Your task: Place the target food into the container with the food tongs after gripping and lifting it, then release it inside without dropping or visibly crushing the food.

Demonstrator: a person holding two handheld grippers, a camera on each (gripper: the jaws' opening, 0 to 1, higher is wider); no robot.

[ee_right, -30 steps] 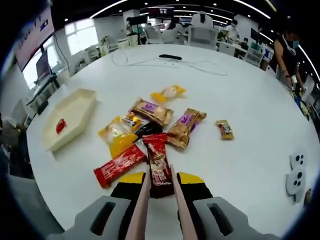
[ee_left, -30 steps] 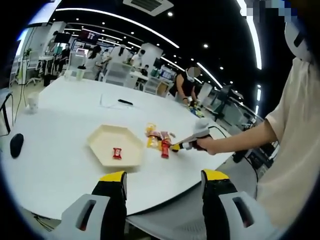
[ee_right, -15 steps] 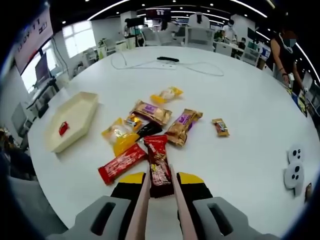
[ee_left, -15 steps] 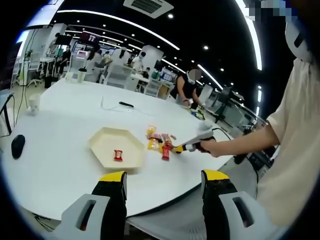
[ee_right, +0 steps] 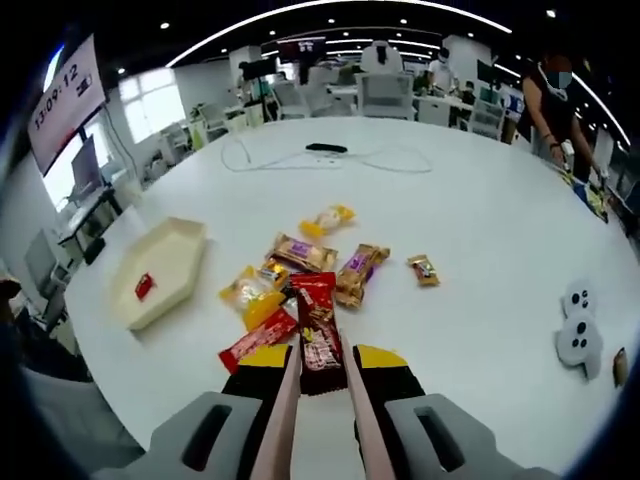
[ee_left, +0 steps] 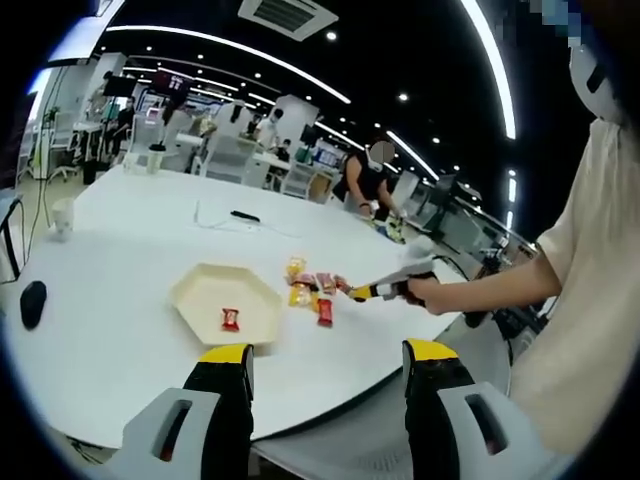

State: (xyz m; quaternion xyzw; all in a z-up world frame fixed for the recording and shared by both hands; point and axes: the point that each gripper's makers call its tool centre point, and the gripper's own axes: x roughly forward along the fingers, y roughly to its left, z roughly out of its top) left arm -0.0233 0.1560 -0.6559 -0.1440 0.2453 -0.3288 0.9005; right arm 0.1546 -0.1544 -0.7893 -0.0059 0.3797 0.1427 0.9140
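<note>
- Gripping the tongs [ee_right: 318, 400] in my right gripper [ee_right: 318, 385], a red snack bar [ee_right: 315, 325] pinched, lifted.
- Next: carry to the tray [ee_right: 165, 262], middle left.
- Left gripper [ee_left: 325, 375]: jaws apart, idle.

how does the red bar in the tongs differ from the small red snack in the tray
The long red wrapped bar is much bigger and pinched between the beige tongs; the small red wrapped snack lies alone inside the cream hexagonal tray, untouched. Both have red wrappers.

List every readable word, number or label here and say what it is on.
"13:09:12", roughly, on the wall screen at upper left of the right gripper view; the last digits are uncertain.
Print on the red snack packet held in the tongs: too blurred to read.
Other wrappers and far screens: too small to read.
</note>
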